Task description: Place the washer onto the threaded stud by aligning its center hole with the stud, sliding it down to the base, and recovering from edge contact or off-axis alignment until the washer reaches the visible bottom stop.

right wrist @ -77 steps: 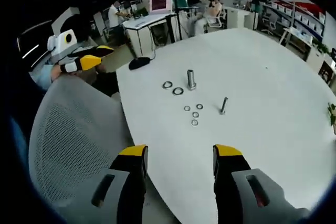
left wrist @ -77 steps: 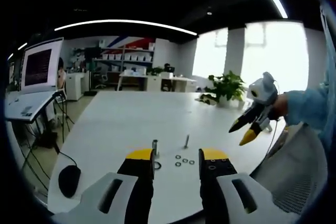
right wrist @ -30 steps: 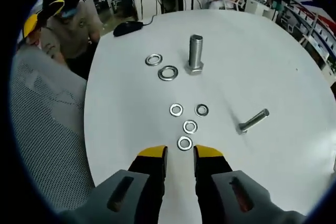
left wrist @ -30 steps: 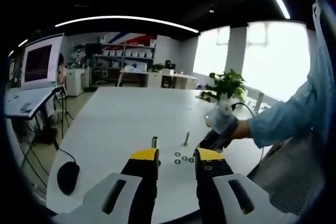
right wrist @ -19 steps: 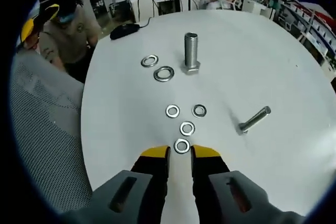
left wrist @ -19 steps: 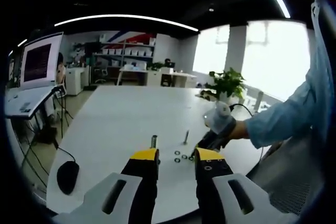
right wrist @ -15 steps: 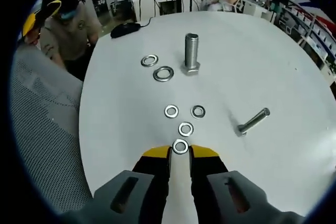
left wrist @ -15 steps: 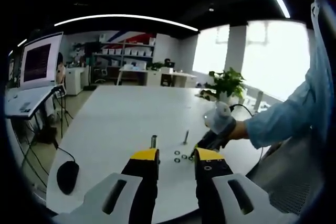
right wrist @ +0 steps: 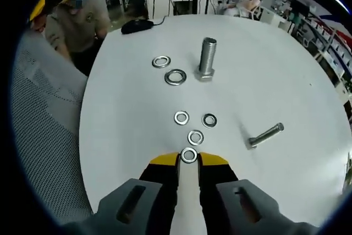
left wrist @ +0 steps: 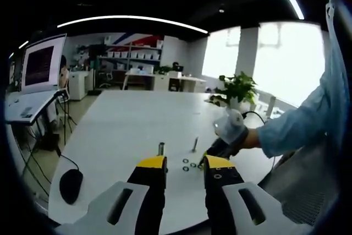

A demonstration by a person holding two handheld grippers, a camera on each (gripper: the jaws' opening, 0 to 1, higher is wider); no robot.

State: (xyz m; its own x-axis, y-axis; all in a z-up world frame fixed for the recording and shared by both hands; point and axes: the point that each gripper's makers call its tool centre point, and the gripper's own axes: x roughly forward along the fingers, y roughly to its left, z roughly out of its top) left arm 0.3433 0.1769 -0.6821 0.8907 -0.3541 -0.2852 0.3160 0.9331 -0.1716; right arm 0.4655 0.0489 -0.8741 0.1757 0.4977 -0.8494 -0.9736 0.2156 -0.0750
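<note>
Washer (right wrist: 189,155) pinched between right gripper (right wrist: 188,161) jaws on table (right wrist: 275,70)

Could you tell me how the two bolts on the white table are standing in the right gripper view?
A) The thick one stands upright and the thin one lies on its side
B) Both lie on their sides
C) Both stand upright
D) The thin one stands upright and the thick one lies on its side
A: the thick bolt stands on its hex head with its thread pointing up, while the thin bolt lies flat on the table.
</note>
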